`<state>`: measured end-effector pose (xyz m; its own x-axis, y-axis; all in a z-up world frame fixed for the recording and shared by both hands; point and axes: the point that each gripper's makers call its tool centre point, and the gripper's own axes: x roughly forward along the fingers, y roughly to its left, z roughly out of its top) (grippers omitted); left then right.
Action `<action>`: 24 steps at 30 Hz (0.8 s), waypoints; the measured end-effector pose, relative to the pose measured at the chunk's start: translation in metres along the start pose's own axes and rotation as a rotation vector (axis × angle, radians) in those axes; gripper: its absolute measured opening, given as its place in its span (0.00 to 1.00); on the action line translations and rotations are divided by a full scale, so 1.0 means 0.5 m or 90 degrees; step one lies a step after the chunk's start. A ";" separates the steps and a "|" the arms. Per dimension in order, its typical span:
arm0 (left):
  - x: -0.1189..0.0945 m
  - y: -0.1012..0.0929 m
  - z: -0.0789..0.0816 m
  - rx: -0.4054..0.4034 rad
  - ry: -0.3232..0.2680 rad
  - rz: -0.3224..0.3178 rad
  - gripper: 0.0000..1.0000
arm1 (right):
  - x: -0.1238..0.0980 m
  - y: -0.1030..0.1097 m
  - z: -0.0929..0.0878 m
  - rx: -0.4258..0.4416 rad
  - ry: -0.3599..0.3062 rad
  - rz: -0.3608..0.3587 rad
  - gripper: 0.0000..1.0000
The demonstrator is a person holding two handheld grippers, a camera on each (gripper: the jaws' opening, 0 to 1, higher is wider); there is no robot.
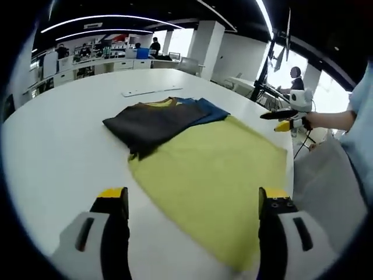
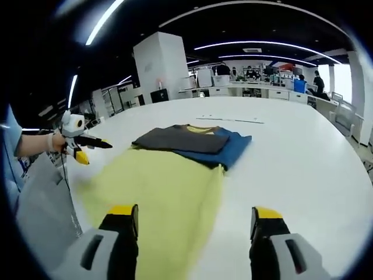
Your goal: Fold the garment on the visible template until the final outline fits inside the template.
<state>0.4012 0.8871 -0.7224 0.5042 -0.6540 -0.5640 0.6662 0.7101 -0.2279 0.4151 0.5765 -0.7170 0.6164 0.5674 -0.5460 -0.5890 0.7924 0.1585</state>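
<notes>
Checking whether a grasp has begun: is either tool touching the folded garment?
Apart. In the left gripper view, the left tool hangs open with yellow template between it and the garment; the right tool is off the table edge.

Both grippers: black jaws w/ yellow tips on grey-white bodies, left gripper (image 1: 193,201), right gripper (image 2: 193,217). Person wears light blue short sleeve (image 1: 362,111).

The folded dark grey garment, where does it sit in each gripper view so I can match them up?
Left gripper view: the dark grey garment lies left of centre, at the yellow template's far left end.
Right gripper view: it lies at centre, beyond the template.
Shared landmark: the blue garment under it.
</notes>
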 end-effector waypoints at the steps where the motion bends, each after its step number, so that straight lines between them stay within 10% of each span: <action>1: -0.004 -0.003 -0.005 0.000 0.003 -0.002 0.88 | -0.003 0.003 -0.005 -0.004 0.006 0.003 0.76; 24: -0.081 -0.077 -0.132 -0.071 0.066 -0.061 0.77 | -0.061 0.036 -0.106 0.029 0.089 0.047 0.42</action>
<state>0.3189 0.9032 -0.7430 0.3780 -0.6940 -0.6128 0.6407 0.6739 -0.3680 0.3582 0.5618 -0.7410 0.4916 0.5901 -0.6404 -0.6036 0.7610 0.2378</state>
